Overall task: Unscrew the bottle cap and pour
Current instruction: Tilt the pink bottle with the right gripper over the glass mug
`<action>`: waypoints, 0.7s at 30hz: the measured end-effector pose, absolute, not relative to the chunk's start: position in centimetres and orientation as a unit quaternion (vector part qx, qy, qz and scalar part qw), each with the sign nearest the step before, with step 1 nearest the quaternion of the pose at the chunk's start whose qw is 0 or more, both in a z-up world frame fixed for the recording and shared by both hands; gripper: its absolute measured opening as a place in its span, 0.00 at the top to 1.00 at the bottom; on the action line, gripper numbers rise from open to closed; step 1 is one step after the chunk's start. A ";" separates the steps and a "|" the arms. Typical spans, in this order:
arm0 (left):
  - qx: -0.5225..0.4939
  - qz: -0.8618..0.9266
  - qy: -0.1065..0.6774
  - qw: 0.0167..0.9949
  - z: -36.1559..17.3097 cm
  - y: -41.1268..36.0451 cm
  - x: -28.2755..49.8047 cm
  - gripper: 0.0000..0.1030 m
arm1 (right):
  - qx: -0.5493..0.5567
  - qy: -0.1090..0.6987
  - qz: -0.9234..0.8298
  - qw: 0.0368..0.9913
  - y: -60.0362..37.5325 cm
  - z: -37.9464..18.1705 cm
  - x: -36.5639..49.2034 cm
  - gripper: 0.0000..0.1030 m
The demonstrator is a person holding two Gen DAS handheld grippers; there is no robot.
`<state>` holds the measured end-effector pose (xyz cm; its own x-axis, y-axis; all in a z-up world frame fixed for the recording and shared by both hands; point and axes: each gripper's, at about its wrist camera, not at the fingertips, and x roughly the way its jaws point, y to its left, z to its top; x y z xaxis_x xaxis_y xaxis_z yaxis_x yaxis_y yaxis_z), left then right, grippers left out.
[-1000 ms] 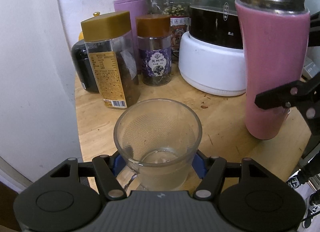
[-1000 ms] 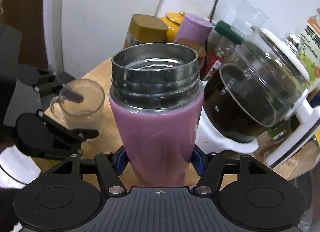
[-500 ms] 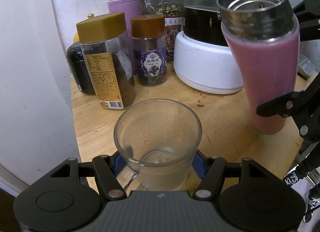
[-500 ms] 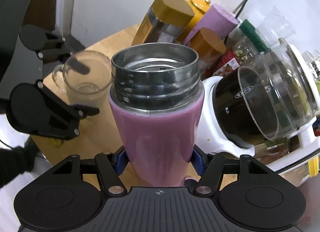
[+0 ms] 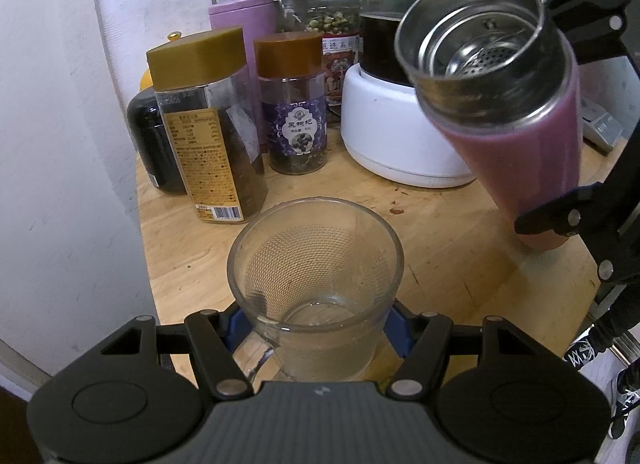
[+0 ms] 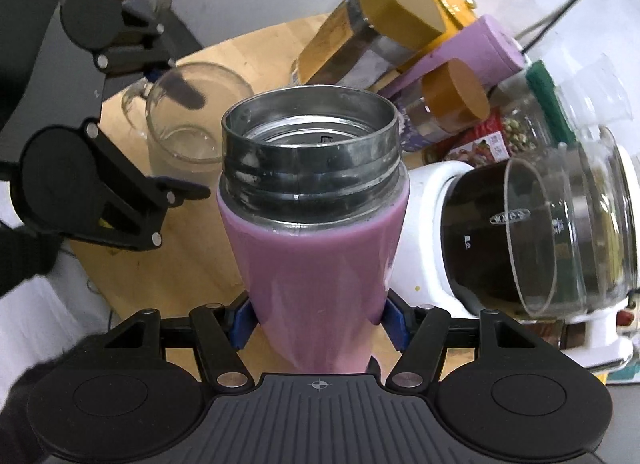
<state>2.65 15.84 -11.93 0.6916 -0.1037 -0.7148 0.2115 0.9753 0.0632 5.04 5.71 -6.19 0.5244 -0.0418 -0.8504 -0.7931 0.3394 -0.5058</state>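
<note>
So, left to right, using the glass mug (image 5: 316, 284) as the anchor. Far left of the mug there's just a white wall (image 5: 60, 144). Behind the mug and off to its left on the wooden table (image 5: 440, 264) sits a dark jar (image 5: 154, 144), and next to that a tall clear jar with a gold lid (image 5: 208, 136) and a yellow label. Straight behind the mug is a smaller jar with a brown lid (image 5: 294, 104) and a purple label, with a lilac tin (image 5: 244, 24) further back and a green-lidded jar (image 5: 320, 12) of dried buds behind that. Back and to the right of the mug is a glass kettle on a white base (image 5: 396, 124), dark liquid inside.

The left gripper (image 5: 316, 328) has its blue pads pinching the mug low down on both sides, handle pointing back toward the camera. There's only a little clear liquid in the bottom.

Up and to the right of the mug is the pink bottle (image 5: 516, 112), cap off, lifted off the table and tipped so its steel mouth leans toward the mug; you can see a strainer inside. Nothing's visibly coming out of it. The right gripper (image 6: 318, 322) has its pads clamped on the lower part of the bottle's body.
</note>
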 end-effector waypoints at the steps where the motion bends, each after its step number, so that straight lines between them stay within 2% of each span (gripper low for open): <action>1: 0.071 -0.086 0.383 0.917 -11.9 15.8 2.7 0.34 | -0.516 0.412 0.265 0.703 5.8 -6.3 5.1 0.38; 21: 0.071 -0.089 0.379 0.918 -12.1 15.8 2.5 0.34 | -0.606 0.420 0.268 0.619 8.3 -7.7 4.8 0.38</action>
<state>2.46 15.80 -12.12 0.6965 -0.1093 -0.7092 0.2175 0.9740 0.0634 4.85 8.25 -7.70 0.5027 -0.1774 -0.8461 -0.8421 0.1205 -0.5256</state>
